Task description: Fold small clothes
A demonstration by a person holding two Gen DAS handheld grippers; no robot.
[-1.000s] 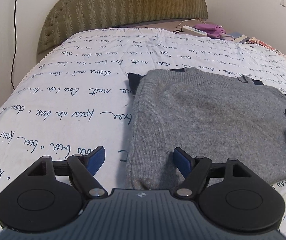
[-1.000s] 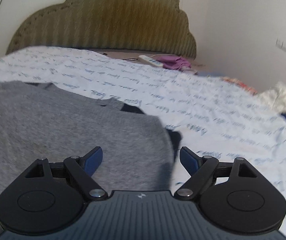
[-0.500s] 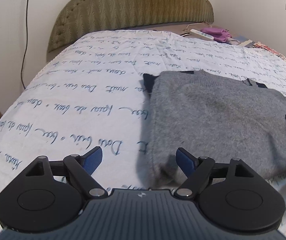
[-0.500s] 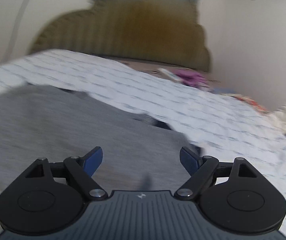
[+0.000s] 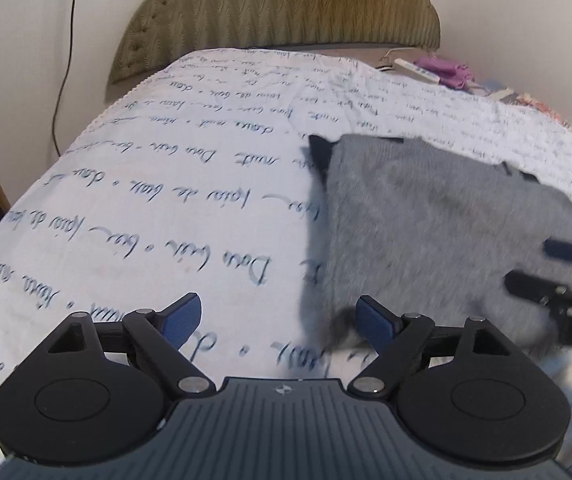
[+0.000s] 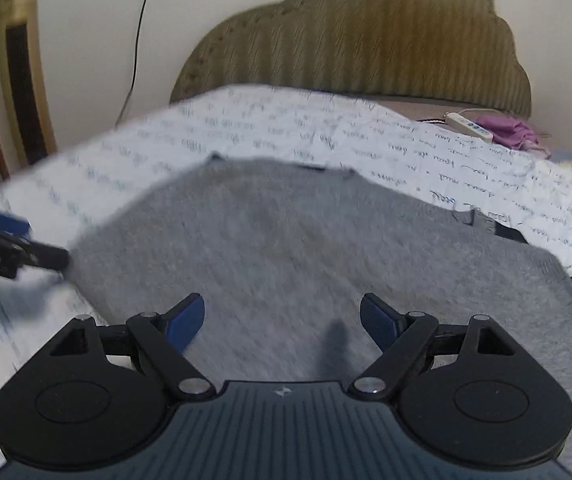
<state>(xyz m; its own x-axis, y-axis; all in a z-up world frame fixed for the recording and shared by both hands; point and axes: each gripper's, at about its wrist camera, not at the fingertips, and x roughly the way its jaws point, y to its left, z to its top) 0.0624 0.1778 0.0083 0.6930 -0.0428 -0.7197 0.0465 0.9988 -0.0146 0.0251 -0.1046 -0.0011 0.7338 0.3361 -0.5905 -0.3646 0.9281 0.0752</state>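
Observation:
A grey knitted sweater with dark trim lies folded flat on the printed white bedsheet. My left gripper hovers over the sheet beside the sweater's near left corner. Its jaws are opening, with only sheet between them, and the right blue pad is by the corner's fuzzy edge. My right gripper hangs open above the near middle of the sweater, holding nothing. Each gripper shows in the other's view: the right gripper over the sweater's right side, the left gripper at its left edge.
An olive padded headboard closes the far end of the bed. A white power strip and a purple cloth lie at the far right. A black cable hangs on the left wall by wooden furniture.
The right gripper has swung left from the sweater's right edge to over its middle. The left gripper has drifted left off the sweater's edge, and its jaws stand slightly wider.

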